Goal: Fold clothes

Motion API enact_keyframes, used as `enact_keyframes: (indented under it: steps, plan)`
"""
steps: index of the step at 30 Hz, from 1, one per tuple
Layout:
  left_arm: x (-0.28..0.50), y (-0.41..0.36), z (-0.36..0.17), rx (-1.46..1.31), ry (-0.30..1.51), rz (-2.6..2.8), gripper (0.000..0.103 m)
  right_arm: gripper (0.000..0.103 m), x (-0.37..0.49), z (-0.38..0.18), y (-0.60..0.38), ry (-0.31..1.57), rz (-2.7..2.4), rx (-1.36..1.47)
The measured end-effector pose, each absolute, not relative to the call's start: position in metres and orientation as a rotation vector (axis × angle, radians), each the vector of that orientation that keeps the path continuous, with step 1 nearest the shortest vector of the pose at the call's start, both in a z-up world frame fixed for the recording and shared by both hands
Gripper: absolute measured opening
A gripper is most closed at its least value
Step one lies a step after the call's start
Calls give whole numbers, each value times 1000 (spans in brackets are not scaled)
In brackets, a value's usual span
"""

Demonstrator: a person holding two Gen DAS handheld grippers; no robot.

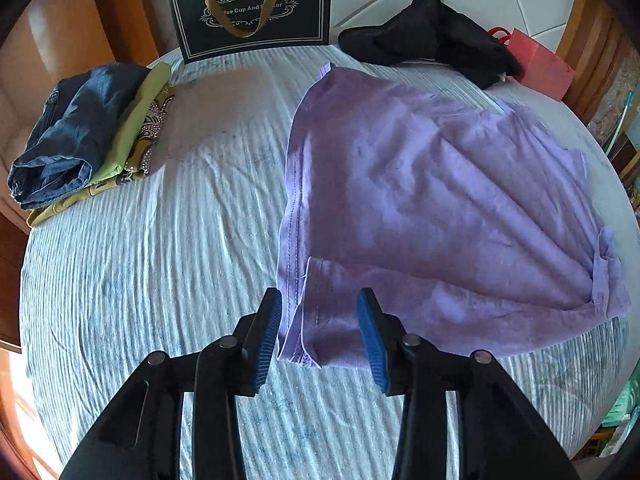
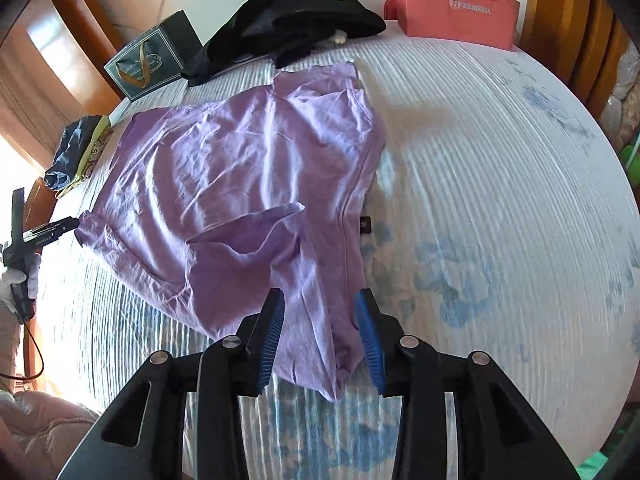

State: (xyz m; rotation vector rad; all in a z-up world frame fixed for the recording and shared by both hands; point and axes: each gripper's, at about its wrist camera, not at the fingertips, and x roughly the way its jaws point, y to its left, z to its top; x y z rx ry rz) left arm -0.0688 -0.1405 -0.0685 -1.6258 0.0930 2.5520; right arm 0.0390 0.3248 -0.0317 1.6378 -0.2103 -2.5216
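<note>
The purple shirt [image 1: 432, 208] is lying mostly flat but pretty wrinkled across the middle of the bed [image 1: 160, 280], with one sleeve flopped over on top of it and its near hem close to the edge where I'm standing. My left fingers [image 1: 320, 336] are parted, hovering over the near corner of the shirt; the fabric shows through the gap but the blue pads aren't pressing on it. Same deal with my right fingers [image 2: 320, 336]: spread apart above the shirt's other near corner, cloth visible between them, nothing pinched. From the right side I can see my left hand [image 2: 18, 276] in a white glove off by the left edge of the bed. At the far left corner there's a stack of folded clothes [image 1: 80, 136], denim on top with green and patterned stuff under it. Along the far edge by the headboard: a dark gift bag [image 1: 256, 8] with a gold ribbon handle, a heap of black clothing [image 1: 428, 36], and a pink paper bag [image 2: 456, 10] at the far right corner.
</note>
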Motion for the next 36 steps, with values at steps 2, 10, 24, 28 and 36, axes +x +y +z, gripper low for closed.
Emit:
enact_keyframes:
  steps: [2, 10, 24, 28, 36]
  plan:
    - [-72, -134, -78, -1678, 113, 2557, 40, 37, 24, -39, 321, -217, -2494, 1630]
    - [-78, -124, -96, -1771, 136, 2620, 10, 41, -25, -74, 303, -185, -2356, 1637]
    - [-100, -142, -75, -1710, -23, 2639, 14, 22, -28, -68, 358, -541, -2611, 1743]
    - [-93, -152, -60, -1633, -10, 2663, 32, 34, 29, -52, 365, -556, -2568, 1678]
    - [-73, -129, -77, -1692, 94, 2583, 32, 35, 86, -78, 343, -463, -2471, 1752]
